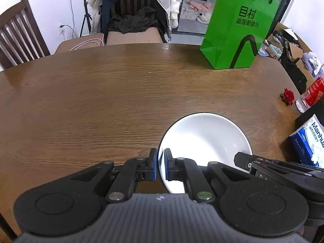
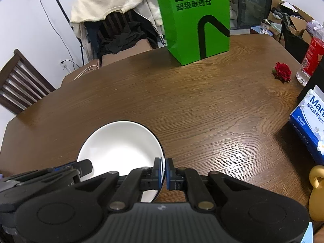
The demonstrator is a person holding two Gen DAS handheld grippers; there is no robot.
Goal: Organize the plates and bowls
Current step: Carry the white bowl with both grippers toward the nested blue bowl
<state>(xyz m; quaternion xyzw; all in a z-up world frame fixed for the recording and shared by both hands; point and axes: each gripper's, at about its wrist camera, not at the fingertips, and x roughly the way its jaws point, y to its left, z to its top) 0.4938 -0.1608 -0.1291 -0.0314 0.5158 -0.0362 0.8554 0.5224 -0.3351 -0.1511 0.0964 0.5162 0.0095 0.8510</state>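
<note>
A white plate (image 1: 206, 139) with a thin dark rim hangs just above the brown wooden table (image 1: 121, 93), gripped from both sides. My left gripper (image 1: 160, 164) is shut on its left rim, with the blue pads on either side of the edge. My right gripper (image 2: 165, 172) is shut on the right rim of the same plate (image 2: 121, 147). The right gripper's body (image 1: 263, 166) shows at the plate's right edge in the left wrist view. The left gripper's body (image 2: 60, 172) shows at the plate's left edge in the right wrist view.
A green paper bag (image 1: 239, 26) stands at the table's far side. On the right lie a red rose (image 2: 282, 71), a red-labelled bottle (image 2: 311, 58), a blue tissue pack (image 2: 309, 119) and a yellow object (image 2: 317, 194). Chairs (image 1: 18, 32) stand beyond the far edge.
</note>
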